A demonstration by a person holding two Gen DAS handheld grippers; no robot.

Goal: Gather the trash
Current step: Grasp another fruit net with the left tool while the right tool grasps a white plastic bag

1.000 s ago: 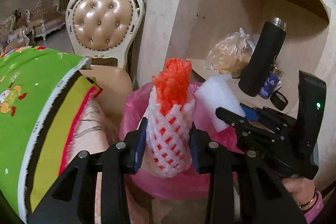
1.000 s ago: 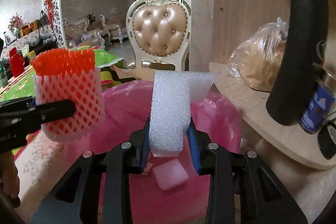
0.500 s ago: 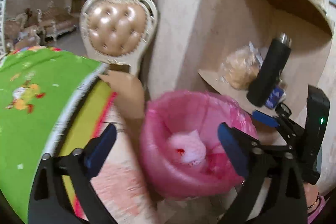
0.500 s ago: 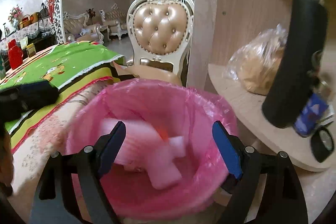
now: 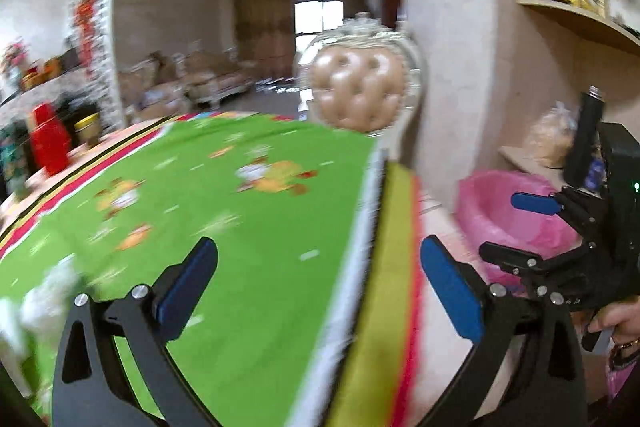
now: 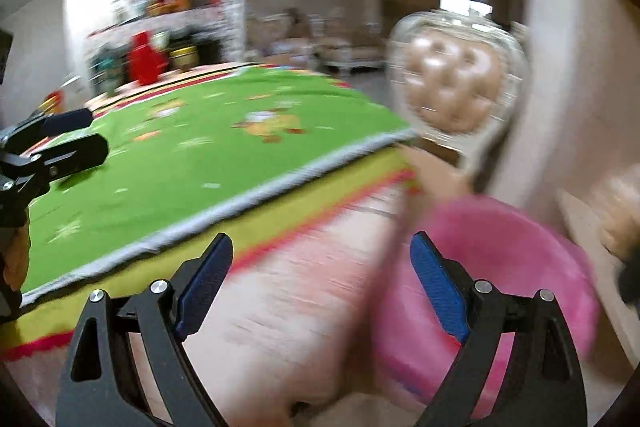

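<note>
The left tool (image 5: 316, 281) is a matte black frame of flat linked arms that fork into two fingers (image 5: 188, 285), each faced on its inner side with a long blue pad. Round silver screw heads mark the pivots, and triangular cut-outs lighten the base of each arm. The right tool (image 6: 322, 275) is built the same: black links, blue pads, silver screws. Seen from the side, its body carries a boxy black housing with a small green light. The hand (image 5: 610, 321) behind the right tool wears a dark beaded bracelet and a pink sleeve.
</note>
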